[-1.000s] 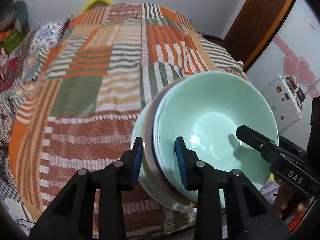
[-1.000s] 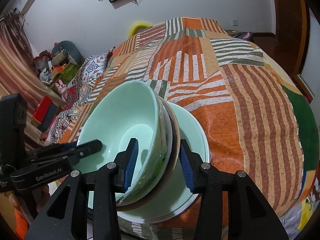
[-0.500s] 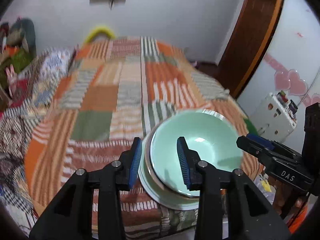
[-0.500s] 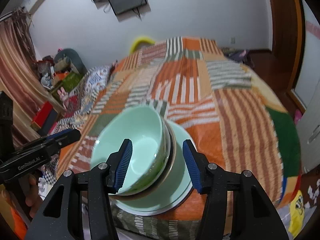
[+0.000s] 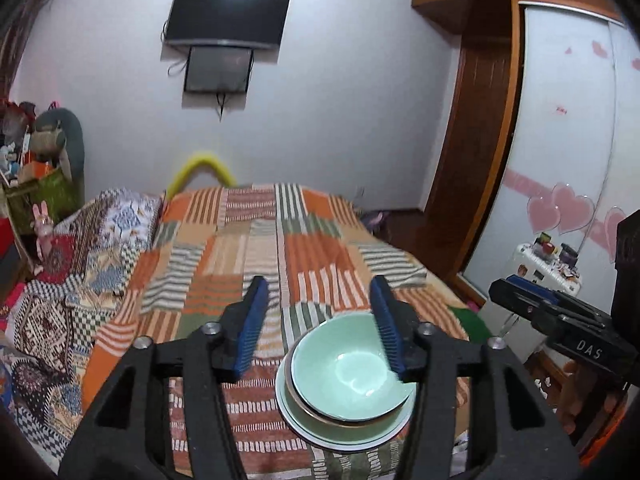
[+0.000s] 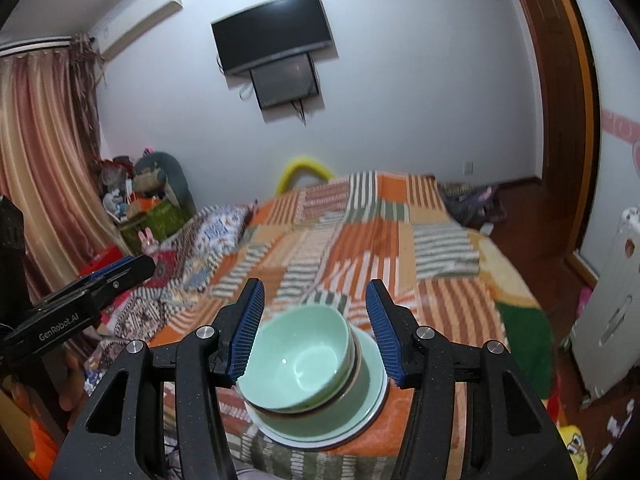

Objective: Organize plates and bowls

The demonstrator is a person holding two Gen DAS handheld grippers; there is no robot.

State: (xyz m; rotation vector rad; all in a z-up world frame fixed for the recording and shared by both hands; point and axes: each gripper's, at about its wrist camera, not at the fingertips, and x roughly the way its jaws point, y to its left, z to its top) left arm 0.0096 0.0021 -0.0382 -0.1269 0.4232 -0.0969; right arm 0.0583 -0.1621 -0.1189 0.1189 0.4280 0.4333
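Observation:
A pale green bowl (image 5: 348, 372) sits nested in a brown-rimmed dish, on a pale green plate (image 5: 340, 434), near the front edge of the bed. The stack also shows in the right wrist view, bowl (image 6: 300, 364) on plate (image 6: 370, 392). My left gripper (image 5: 318, 330) is open and empty, raised above and behind the stack. My right gripper (image 6: 316, 330) is open and empty, also raised clear of the stack. Each gripper shows at the edge of the other's view, the right one (image 5: 560, 320) and the left one (image 6: 80, 308).
The stack rests on a bed with an orange, green and white patchwork cover (image 5: 256, 248). A patterned blanket (image 5: 64, 280) and toys lie to the left. A wardrobe (image 5: 560, 160) and a small white cabinet (image 5: 548, 264) stand to the right. A TV (image 5: 228, 20) hangs on the far wall.
Both grippers opened wider, let go of the stack's rims and pulled up and back. The stack stays on the bed and looks smaller.

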